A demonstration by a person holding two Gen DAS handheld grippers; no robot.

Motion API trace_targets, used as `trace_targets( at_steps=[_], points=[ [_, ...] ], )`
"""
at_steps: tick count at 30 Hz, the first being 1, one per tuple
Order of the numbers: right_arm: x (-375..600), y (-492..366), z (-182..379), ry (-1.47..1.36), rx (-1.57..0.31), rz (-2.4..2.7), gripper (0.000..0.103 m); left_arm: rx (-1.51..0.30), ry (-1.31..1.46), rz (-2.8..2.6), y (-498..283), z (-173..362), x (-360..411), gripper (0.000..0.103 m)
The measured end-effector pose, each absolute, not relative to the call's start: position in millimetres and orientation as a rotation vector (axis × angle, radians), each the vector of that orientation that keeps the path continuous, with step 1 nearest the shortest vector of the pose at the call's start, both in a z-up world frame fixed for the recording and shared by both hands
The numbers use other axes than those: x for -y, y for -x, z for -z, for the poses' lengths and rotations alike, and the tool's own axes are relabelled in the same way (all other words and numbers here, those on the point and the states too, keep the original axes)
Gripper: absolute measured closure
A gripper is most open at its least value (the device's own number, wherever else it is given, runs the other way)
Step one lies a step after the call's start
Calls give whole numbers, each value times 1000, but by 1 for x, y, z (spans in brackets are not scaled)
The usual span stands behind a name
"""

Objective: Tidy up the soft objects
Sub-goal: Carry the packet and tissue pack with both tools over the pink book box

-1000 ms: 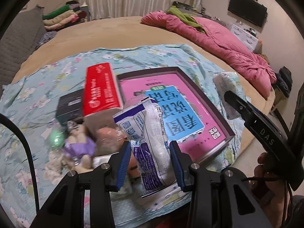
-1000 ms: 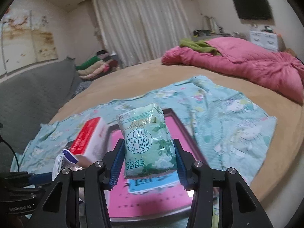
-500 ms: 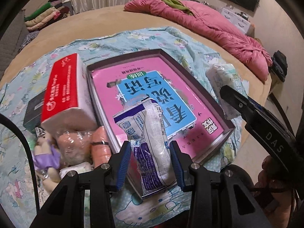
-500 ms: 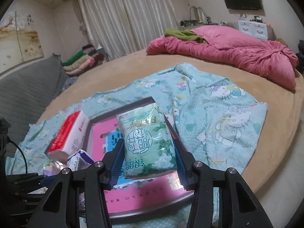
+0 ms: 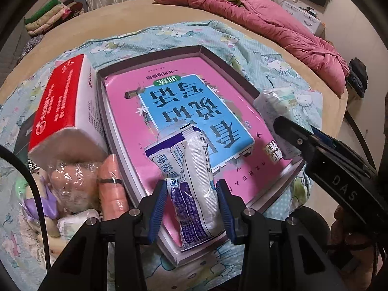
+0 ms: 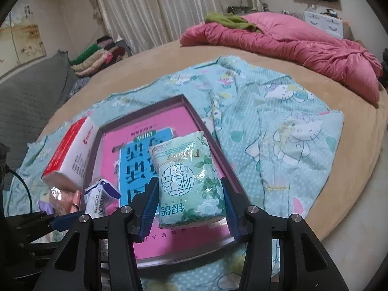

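Note:
My left gripper (image 5: 191, 201) is shut on a white and purple soft packet (image 5: 191, 181), held just above the near edge of the brown-rimmed box (image 5: 228, 60). A pink and blue book (image 5: 184, 104) lies inside that box. My right gripper (image 6: 189, 203) is shut on a green tissue pack (image 6: 186, 177) over the box's (image 6: 213, 148) right side. In the left wrist view the right gripper (image 5: 293, 135) reaches in from the right with the green pack (image 5: 281, 106). The left gripper's packet (image 6: 99, 196) shows at the lower left of the right wrist view.
A red and white tissue box (image 5: 65, 104) stands left of the box, with wrapped peach items (image 5: 72, 181), a purple doll (image 5: 36, 203) and a small white pack (image 5: 72, 223) beside it. All lie on a blue patterned cloth (image 6: 291, 126) on a round tan bed; a pink quilt (image 6: 303, 43) lies behind.
Both grippers have sunk toward the box and tilted further down, each keeping its packet. The left one has shifted from over the loose items to over the box's near edge.

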State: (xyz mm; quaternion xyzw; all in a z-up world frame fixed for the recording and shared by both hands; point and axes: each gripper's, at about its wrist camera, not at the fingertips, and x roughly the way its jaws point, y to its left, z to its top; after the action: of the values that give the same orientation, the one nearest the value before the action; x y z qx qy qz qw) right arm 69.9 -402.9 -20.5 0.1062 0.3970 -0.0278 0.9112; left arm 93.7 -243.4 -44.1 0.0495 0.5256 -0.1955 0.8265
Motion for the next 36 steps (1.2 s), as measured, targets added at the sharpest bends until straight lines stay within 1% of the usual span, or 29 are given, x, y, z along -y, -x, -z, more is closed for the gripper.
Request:
trace_targets(
  at_steps=[15,29,32,35,36],
  points=[
    [403,-84,46,-201,-959,97,52,-1136,-103,420,-94,53,246,61],
    [410,-86,55,-212,-1011,145,50,-1145,-105,420,-95,57,248,61],
    [410,-86,54,-209,-1012,153,49,-1151,-93,422,-97,57,247,61],
    [409,-85,51,-204,-999,145,41,-1159,-79,422,-98,58,246,61],
    [407,-85,50,-198,-994,146,41,-1163,-76,421,-98,58,245,61]
  ],
)
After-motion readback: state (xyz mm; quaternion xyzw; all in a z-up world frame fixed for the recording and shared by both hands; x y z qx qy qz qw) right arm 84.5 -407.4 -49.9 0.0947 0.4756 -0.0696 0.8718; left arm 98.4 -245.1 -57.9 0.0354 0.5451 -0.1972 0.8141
